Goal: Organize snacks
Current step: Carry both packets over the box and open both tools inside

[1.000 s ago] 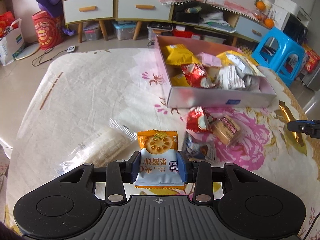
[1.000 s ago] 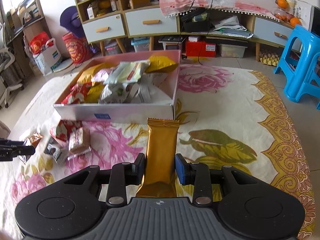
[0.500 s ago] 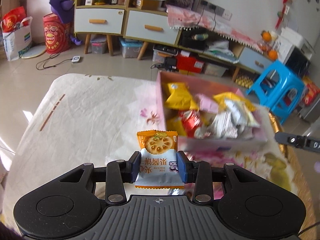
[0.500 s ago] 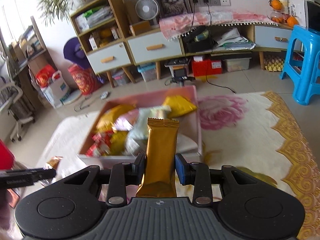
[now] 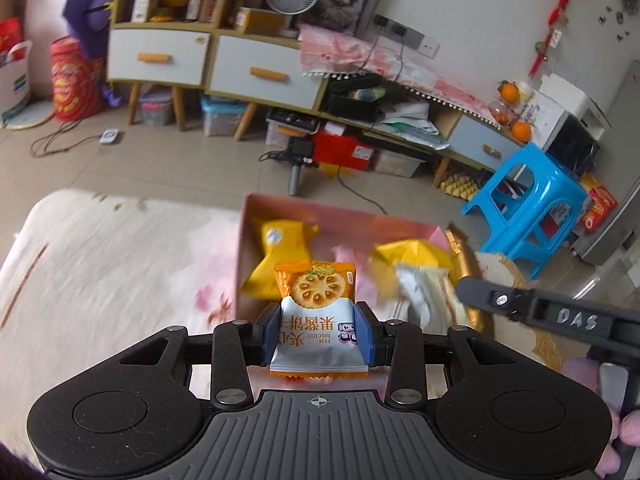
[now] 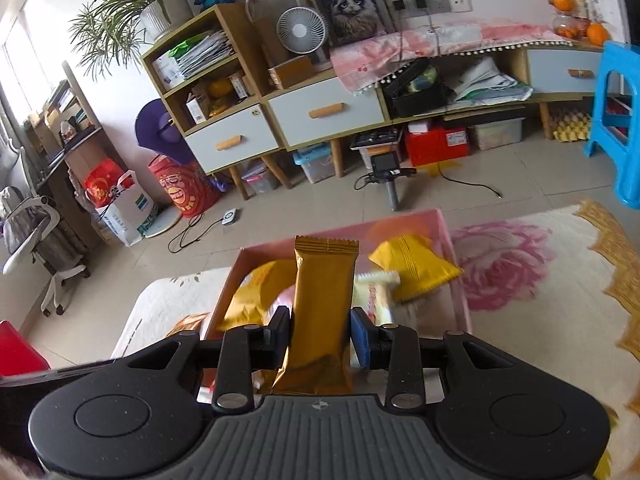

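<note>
My left gripper [image 5: 318, 334] is shut on an orange-and-white jam biscuit packet [image 5: 316, 312] and holds it over the near edge of the pink snack box [image 5: 340, 210]. My right gripper [image 6: 320, 338] is shut on a long gold snack bar [image 6: 322, 316] and holds it above the same pink box [image 6: 448, 236]. The box holds several packets, among them yellow bags [image 5: 280, 256] [image 6: 412, 266] and a white packet [image 5: 428, 296]. The right gripper's finger [image 5: 520, 306] shows at the right of the left wrist view.
The box sits on a floral tablecloth [image 6: 520, 264] [image 5: 120, 264]. Behind the table are a cabinet with drawers [image 5: 264, 72], a blue stool [image 5: 528, 200], a camera stand on the floor [image 6: 390, 176] and bags [image 6: 120, 200].
Both grippers have lifted and moved forward toward the box with their snacks held. The loose packets on the cloth have dropped out of view. The right gripper has come closer to the left one.
</note>
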Demonstrator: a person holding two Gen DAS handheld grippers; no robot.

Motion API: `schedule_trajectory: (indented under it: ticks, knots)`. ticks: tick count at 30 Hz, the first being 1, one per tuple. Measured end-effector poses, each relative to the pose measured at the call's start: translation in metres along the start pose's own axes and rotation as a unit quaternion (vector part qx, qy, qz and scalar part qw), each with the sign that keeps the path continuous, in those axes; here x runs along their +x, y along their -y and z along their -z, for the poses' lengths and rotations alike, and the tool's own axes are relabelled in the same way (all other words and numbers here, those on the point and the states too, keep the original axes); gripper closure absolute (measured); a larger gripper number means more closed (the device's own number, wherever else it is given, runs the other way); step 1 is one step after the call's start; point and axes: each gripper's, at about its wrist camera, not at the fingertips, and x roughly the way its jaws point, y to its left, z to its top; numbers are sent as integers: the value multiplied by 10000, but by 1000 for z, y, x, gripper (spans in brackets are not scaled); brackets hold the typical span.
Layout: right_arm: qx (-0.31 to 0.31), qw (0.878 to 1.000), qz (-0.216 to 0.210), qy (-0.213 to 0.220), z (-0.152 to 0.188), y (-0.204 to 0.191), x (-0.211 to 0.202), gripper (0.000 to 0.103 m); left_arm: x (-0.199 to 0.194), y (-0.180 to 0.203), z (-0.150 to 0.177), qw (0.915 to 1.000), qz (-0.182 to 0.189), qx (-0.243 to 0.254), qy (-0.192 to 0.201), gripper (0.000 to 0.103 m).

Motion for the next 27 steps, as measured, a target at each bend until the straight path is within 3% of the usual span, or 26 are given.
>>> schedule_trajectory:
  ticks: [6,20,23,25,27]
  knots:
    - [-22,9999,87,-102,-21,6,29,79,35,11,-26,9997,185,104,97,67]
    - [383,9987,143,-319,-31,30,62,79,77,17,-30,9997,224,34,41,67]
    - [496,9984,92,-260,-32,33,61,74,79,16,-31,9998,170,-32,124,60]
    - [572,9981,69,-221,-31,35,59,64,81,10,-31,9994,260,-215,49,49]
    - [628,9978,47,-196,-32,36,57,64,80,7,-30,9993,238,-295,52,49]
